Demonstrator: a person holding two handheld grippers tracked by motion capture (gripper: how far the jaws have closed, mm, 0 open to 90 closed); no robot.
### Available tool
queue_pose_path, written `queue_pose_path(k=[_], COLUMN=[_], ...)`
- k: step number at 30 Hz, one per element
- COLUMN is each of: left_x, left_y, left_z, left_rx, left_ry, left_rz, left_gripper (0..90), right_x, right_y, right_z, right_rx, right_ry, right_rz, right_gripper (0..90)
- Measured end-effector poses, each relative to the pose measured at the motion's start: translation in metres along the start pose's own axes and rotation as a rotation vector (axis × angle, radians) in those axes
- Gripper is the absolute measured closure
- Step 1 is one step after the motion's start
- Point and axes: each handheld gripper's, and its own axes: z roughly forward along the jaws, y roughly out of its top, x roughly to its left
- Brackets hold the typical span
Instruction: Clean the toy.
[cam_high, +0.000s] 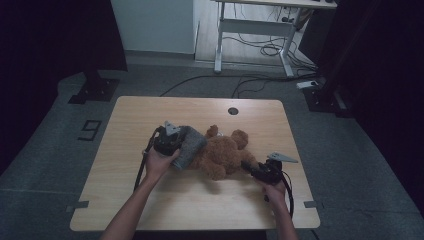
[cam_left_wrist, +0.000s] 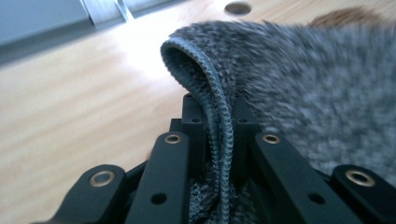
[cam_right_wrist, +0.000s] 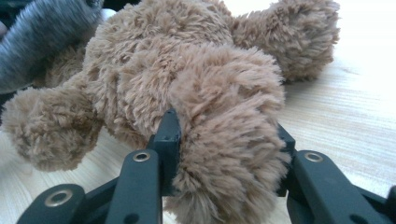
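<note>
So nearest the camera you've got the person's two forearms coming up over the front edge of the light wooden table (cam_high: 150, 210). The right hand (cam_high: 274, 191) holds the right gripper (cam_high: 248, 166), and its jaws are closed in around a limb of the fluffy brown plush teddy bear (cam_high: 222, 155). In the right gripper view that fuzzy limb (cam_right_wrist: 229, 154) sits squeezed between the two black jaws, fur bulging out past both of them, so it's got a proper hold. The rest of the bear lies on the tabletop just beyond the jaws, body and another limb off to the left in that view.

The left hand (cam_high: 159, 164) holds the left gripper (cam_left_wrist: 218, 116), which sits to the left of the bear and is clamped on the knitted grey fuzzy cloth (cam_high: 190, 146). In the left gripper view the ribbed hem of the cloth (cam_left_wrist: 219, 112) runs right down between the jaws, which are nearly closed with just the fabric edge pinched between them. The cloth loops up and spreads away to the right of the jaws, towards the bear; from the high view it lies against or over the bear's left end, can't really tell which part it covers.

Past both grippers there's a round cable hole (cam_high: 233, 111) near the far edge of the table, and beyond that grey floor with black cables (cam_high: 250, 80) and a white desk frame (cam_high: 255, 30).
</note>
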Motion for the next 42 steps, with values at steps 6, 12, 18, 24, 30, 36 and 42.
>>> queue_pose_path(k=[6,12,18,24,30,36,42], left_x=[0.010,0.024,0.033,0.023,-0.012,-0.021,-0.016], left_y=[-0.021,-0.047,-0.044,0.003,0.033,0.030,0.016], left_z=[-0.001,0.016,0.006,-0.026,-0.006,0.010,0.001], left_rx=[0.025,0.117,0.089,-0.056,-0.031,-0.006,-0.011], left_ry=[0.029,0.030,-0.015,-0.064,-0.095,-0.067,-0.095], left_rz=[-0.017,-0.071,-0.122,-0.090,-0.007,0.013,0.003], left_gripper=[80.9,81.2,81.0,80.8,80.3,80.9,81.2], right_x=[0.002,0.001,0.000,0.000,-0.001,-0.002,-0.001], right_y=[-0.004,-0.005,-0.005,-0.004,-0.004,-0.004,-0.002], right_z=[0.000,0.000,0.001,0.000,-0.001,-0.002,-0.006], right_rx=[0.013,0.012,0.015,0.014,0.014,0.017,0.016], right_ry=[0.002,0.002,-0.001,0.000,0.002,0.010,0.010], right_rz=[0.003,0.009,0.008,0.007,0.004,0.005,0.003], right_gripper=[60.0,60.1,60.1,60.0,59.7,55.7,46.6])
